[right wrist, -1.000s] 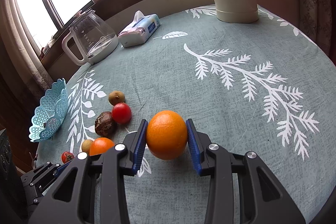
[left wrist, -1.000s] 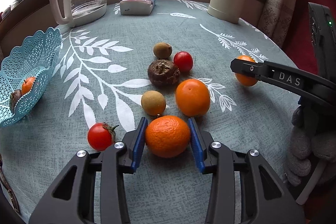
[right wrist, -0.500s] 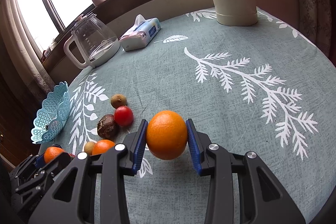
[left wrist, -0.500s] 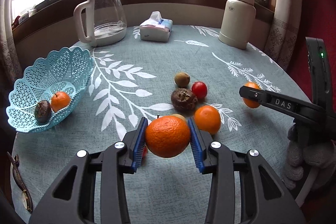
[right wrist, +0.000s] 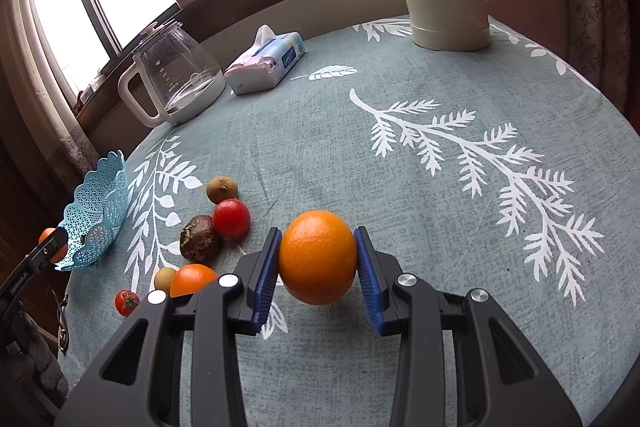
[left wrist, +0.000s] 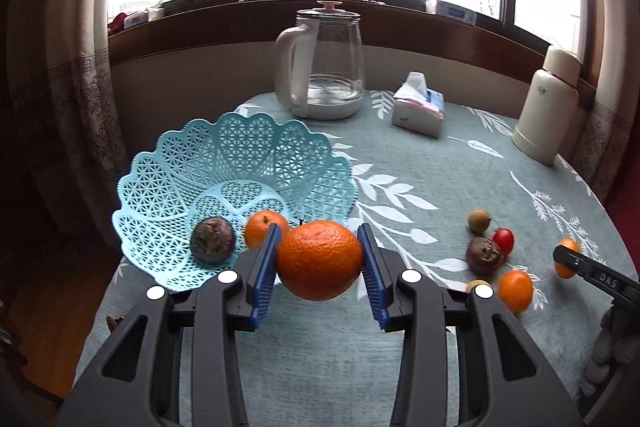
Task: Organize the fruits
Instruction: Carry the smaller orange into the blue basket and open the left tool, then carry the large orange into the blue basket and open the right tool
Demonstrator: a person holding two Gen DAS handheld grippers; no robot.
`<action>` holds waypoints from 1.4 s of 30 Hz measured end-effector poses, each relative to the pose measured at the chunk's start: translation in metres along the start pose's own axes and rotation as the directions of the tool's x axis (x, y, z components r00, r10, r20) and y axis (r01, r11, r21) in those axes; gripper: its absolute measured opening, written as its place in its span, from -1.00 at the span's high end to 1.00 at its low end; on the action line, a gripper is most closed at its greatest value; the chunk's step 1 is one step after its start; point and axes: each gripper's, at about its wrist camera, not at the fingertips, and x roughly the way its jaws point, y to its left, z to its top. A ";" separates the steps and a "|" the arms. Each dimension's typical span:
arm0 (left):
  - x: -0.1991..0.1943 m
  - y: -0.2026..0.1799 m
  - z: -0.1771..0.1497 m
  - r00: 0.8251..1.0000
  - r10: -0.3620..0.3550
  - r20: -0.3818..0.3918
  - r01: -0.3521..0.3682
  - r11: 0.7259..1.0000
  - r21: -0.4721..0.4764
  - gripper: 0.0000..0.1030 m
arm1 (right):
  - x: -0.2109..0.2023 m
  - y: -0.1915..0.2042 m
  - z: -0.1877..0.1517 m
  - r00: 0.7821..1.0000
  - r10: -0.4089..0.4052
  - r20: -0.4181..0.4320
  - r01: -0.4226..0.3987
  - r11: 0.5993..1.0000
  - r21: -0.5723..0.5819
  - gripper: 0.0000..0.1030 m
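Note:
My left gripper (left wrist: 319,259) is shut on a large orange (left wrist: 319,259), held in the air just right of the light-blue lattice basket (left wrist: 224,163). The basket holds a dark passion fruit (left wrist: 212,240) and a small orange (left wrist: 262,227). My right gripper (right wrist: 317,263) is shut on another orange (right wrist: 317,261), just above the tablecloth. On the cloth lie a loose orange (right wrist: 191,279), a dark passion fruit (right wrist: 200,238), a red tomato (right wrist: 231,218), a brownish kiwi-like fruit (right wrist: 221,188), a small yellowish fruit (right wrist: 164,277) and a small tomato (right wrist: 126,303).
A glass kettle (left wrist: 328,75), a tissue pack (left wrist: 419,107) and a cream thermos (left wrist: 548,107) stand along the far side of the round table. The basket sits near the table's left edge. A gloved hand (left wrist: 608,355) shows at the right.
My left gripper lifted its orange off the table and swung left toward the basket, which now fills the view. The right gripper with its orange has barely moved.

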 end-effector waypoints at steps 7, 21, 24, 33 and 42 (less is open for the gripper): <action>0.014 0.041 0.011 0.991 0.126 0.036 -0.125 0.991 -0.048 0.22 | 0.002 0.001 0.000 1.000 -0.010 -0.002 0.010 1.000 -0.005 0.27; 0.054 0.096 0.020 0.978 0.210 -0.006 -0.208 0.963 -0.170 0.22 | 0.005 0.005 -0.002 0.999 -0.037 -0.004 0.037 0.999 -0.026 0.28; 0.057 0.097 0.021 0.976 0.217 -0.004 -0.214 0.959 -0.187 -0.12 | 0.005 0.005 -0.002 0.999 -0.041 -0.005 0.041 0.999 -0.028 0.27; 0.039 0.095 0.017 0.965 0.254 0.068 -0.232 0.945 -0.232 -0.73 | 0.005 0.006 -0.002 0.999 -0.052 -0.004 0.052 0.998 -0.034 0.27; 0.015 0.068 0.007 0.931 0.322 0.172 -0.290 0.939 -0.187 -0.86 | 0.005 0.011 0.001 0.997 -0.078 0.002 0.078 0.996 -0.044 0.28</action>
